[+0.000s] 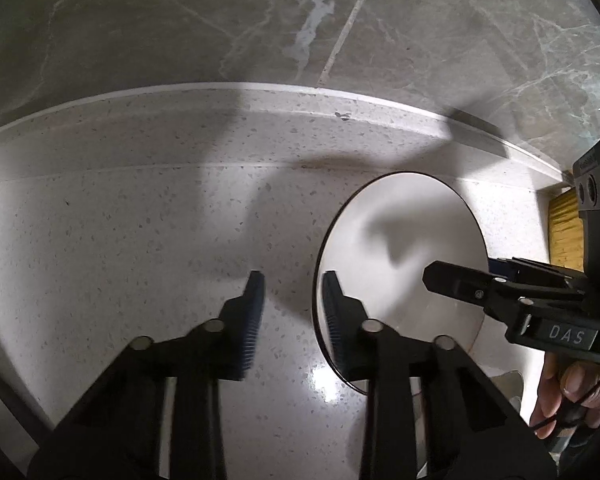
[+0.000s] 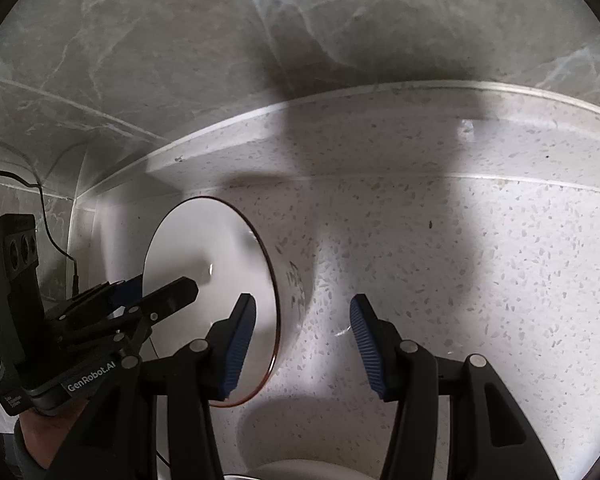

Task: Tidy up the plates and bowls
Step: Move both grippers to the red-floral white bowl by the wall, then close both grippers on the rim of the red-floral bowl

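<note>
Both sets of fingers gape wide: the left gripper [image 1: 292, 304] straddles the near rim of the white bowl [image 1: 400, 240], and the right gripper [image 2: 302, 322] does the same from its side. The bowl sits on the speckled counter [image 1: 140, 232], below the marble wall [image 1: 180, 20].

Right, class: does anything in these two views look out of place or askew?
Yes. The white bowl is tipped on its side over the speckled counter, its opening facing the cameras, rather than sitting upright. The left gripper and right gripper straddle opposite rims, jaws open.
</note>
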The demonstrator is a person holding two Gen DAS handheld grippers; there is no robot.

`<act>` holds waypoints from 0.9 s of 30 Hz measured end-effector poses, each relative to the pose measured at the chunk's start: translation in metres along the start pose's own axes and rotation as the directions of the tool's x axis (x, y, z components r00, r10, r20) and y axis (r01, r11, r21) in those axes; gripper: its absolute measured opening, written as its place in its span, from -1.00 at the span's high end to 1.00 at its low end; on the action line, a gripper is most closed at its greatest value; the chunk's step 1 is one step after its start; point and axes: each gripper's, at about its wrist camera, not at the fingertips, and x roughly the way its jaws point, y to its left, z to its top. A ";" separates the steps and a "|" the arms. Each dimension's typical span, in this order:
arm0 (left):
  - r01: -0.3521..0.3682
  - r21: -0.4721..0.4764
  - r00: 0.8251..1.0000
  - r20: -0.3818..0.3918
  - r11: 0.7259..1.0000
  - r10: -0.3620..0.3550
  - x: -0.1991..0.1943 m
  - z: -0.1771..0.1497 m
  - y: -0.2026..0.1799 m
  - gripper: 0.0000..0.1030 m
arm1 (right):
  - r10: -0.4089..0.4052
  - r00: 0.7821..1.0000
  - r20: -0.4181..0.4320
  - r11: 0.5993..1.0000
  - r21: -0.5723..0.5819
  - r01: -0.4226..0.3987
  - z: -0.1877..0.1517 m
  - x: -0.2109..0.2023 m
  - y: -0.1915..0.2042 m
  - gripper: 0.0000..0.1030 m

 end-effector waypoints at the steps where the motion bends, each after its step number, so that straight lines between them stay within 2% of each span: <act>1: 0.005 0.001 1.000 0.003 1.000 -0.005 0.000 0.001 0.000 0.61 | -0.002 1.000 -0.006 1.000 -0.005 0.002 0.000 0.002 0.001 0.18; 2: 0.012 0.007 1.000 0.002 1.000 -0.012 0.000 0.001 0.000 0.73 | -0.005 1.000 -0.014 1.000 -0.010 0.005 0.000 0.004 0.002 0.44; 3: 0.013 0.018 1.000 -0.001 1.000 -0.013 -0.001 0.002 -0.003 0.83 | 0.008 1.000 -0.016 1.000 -0.012 -0.009 0.001 0.005 0.002 0.48; 5: 0.000 0.032 1.000 0.001 0.999 0.000 0.000 0.001 -0.008 0.89 | 0.021 1.000 -0.015 1.000 -0.016 -0.022 0.001 0.006 0.006 0.64; 8: 0.004 0.035 1.000 0.006 0.999 -0.004 -0.002 -0.002 -0.010 0.89 | -0.014 1.000 -0.011 0.999 -0.034 0.014 0.000 0.007 0.013 0.67; 11: 0.009 0.045 1.000 0.009 0.999 -0.010 -0.005 -0.008 -0.012 0.89 | 0.001 1.000 -0.012 1.000 -0.012 -0.001 -0.001 0.006 0.009 0.69; 16: 0.022 0.043 0.999 0.030 0.999 -0.024 -0.017 -0.011 -0.024 0.89 | -0.018 1.000 0.005 1.000 -0.023 0.018 -0.004 -0.002 0.016 0.71; 22: 0.033 0.079 0.999 0.035 0.996 -0.036 -0.049 -0.028 -0.047 0.89 | -0.023 0.999 0.030 0.999 -0.044 0.024 -0.016 -0.039 0.018 0.70; 27: 0.045 0.134 0.998 0.045 0.990 -0.051 -0.075 -0.052 -0.081 0.87 | -0.029 0.999 0.044 0.997 -0.067 0.032 -0.041 -0.070 0.020 0.70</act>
